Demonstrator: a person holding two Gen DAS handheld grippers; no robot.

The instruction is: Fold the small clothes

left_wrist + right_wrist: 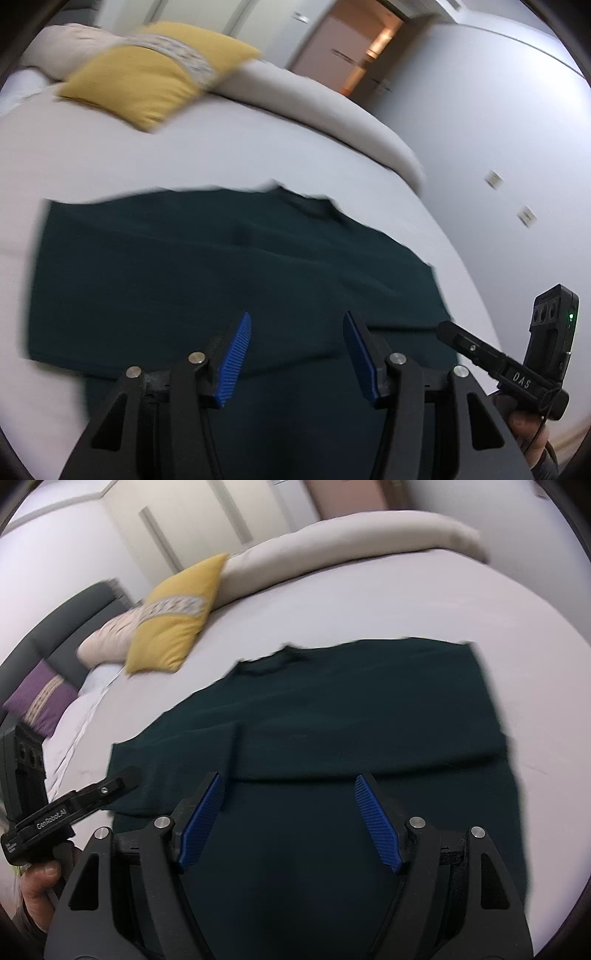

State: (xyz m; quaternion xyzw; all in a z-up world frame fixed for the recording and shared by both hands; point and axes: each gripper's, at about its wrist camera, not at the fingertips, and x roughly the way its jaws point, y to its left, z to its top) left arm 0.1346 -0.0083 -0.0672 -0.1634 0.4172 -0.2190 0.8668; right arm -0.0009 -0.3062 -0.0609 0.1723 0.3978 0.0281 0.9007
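Observation:
A dark green T-shirt (207, 266) lies flat on the white bed, partly folded, with its collar toward the far side. It also shows in the right wrist view (351, 709). My left gripper (297, 321) is open and empty, hovering over the shirt's near edge. My right gripper (290, 782) is open and empty too, above the fold line near the shirt's near part. The right gripper's body (532, 354) shows at the right of the left wrist view. The left gripper's body (66, 812) shows at the left of the right wrist view.
The white bed (110, 155) carries a yellow cushion (147, 81) and a beige rolled duvet (325, 110) on the far side. A purple cushion (40, 698) and a dark headboard (74, 635) lie at the left. A wall with sockets (495, 181) stands to the right.

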